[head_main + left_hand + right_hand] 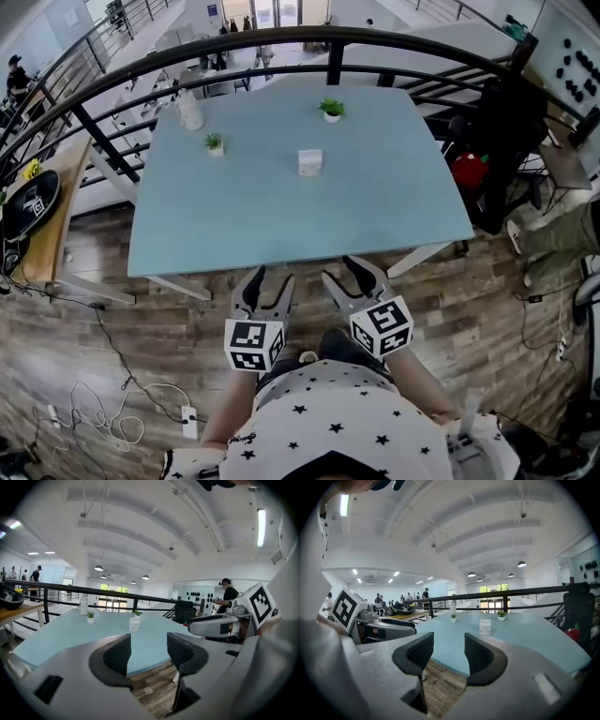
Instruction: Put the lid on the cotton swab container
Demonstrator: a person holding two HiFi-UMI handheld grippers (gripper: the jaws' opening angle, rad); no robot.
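Note:
The cotton swab container (310, 161) is a small white box standing near the middle of the light blue table (234, 225). It also shows far ahead in the left gripper view (135, 624) and the right gripper view (485, 627). At this distance I cannot tell a separate lid from the box. My left gripper (269, 280) and right gripper (352, 274) hover side by side over the wooden floor, just short of the table's near edge. Both are open with nothing between their jaws (149, 653) (449, 652).
Two small potted plants (215, 142) (332, 109) and a clear bottle (190, 111) stand on the table's far half. A black railing (281, 42) curves behind it. A wooden side table (56, 211) stands at the left, and a black chair with a red object (473, 169) at the right. Cables (112, 412) lie on the floor.

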